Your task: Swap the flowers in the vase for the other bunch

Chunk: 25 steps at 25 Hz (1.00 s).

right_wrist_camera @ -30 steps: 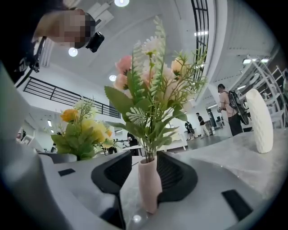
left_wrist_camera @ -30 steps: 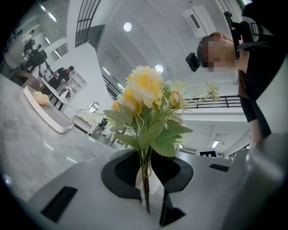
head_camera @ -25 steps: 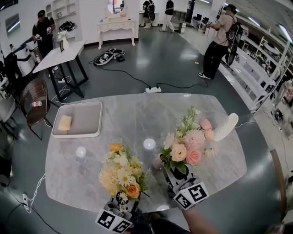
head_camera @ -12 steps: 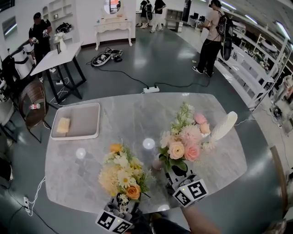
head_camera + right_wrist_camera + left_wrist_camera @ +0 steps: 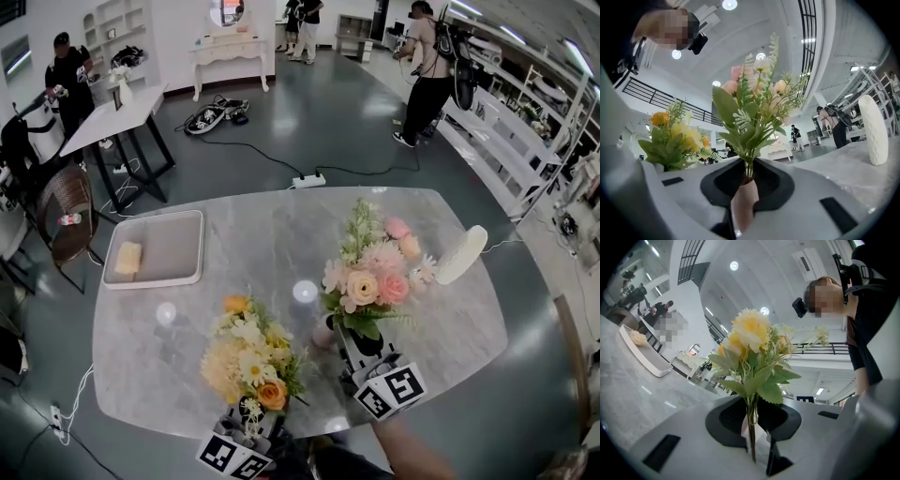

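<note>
1. The left gripper [image 5: 247, 414] has its jaws pinched on the bare green stems of the yellow bunch [image 5: 248, 358]. The bunch is held upright over the near edge of the table [image 5: 253, 234].
2. The right gripper [image 5: 352, 352] has just been closing its jaws. They now clamp the pink wrap [image 5: 742, 206] at the foot of the pink bunch [image 5: 370, 277]. This bunch is also upright, beside the yellow bunch and clear of it.
3. The white vase [image 5: 462, 255] is on the far right of the table, beyond the pink blooms and touching neither bunch. The right gripper view shows it standing upright. It looks empty, though its mouth is not plainly seen.
4. The tray [image 5: 178, 246] at the far left plays no part.
5. Judged step: mid-swap, with both bunches in hand and the vase vacated. The frames do not show which bunch is due to go in.
6. Next move, judged:
   - Set the outgoing bunch down on the table.
   - Carry the other over the vase mouth with its stems pointing down.
   - Lower it fully before the jaws part. The vase is slim and may tip if knocked sideways.
</note>
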### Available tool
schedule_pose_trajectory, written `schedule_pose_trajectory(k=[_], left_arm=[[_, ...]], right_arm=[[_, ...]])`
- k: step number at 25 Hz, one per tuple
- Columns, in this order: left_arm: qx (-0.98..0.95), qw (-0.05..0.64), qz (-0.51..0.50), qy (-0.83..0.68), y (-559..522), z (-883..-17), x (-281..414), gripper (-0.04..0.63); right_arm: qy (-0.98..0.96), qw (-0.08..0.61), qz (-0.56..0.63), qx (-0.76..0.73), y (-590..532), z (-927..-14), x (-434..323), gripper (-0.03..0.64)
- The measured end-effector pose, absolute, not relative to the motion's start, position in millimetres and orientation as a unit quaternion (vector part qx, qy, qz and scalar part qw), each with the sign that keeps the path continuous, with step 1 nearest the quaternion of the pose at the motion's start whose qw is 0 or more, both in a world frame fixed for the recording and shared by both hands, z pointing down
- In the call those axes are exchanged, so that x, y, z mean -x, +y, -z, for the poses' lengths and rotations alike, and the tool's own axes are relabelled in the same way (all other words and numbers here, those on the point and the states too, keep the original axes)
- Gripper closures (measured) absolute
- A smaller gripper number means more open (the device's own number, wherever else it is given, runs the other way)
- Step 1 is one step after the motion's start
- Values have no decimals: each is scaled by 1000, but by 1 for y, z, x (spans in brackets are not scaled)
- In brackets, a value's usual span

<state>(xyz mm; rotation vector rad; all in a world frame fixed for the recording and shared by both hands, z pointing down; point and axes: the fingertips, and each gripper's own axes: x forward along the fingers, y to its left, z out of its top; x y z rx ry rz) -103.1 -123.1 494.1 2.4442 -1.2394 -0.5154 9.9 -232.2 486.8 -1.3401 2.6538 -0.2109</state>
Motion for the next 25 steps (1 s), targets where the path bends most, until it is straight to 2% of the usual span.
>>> schedule_pose_trajectory(k=[18, 25], left_arm=[[-864, 175, 184, -435, -119, -490, 118, 515], [-865, 177, 184, -432, -120, -462, 105, 517]], right_arm=[[891, 109, 43, 439, -220, -462, -3, 560], [893, 114, 37, 434, -220, -429, -13, 560]])
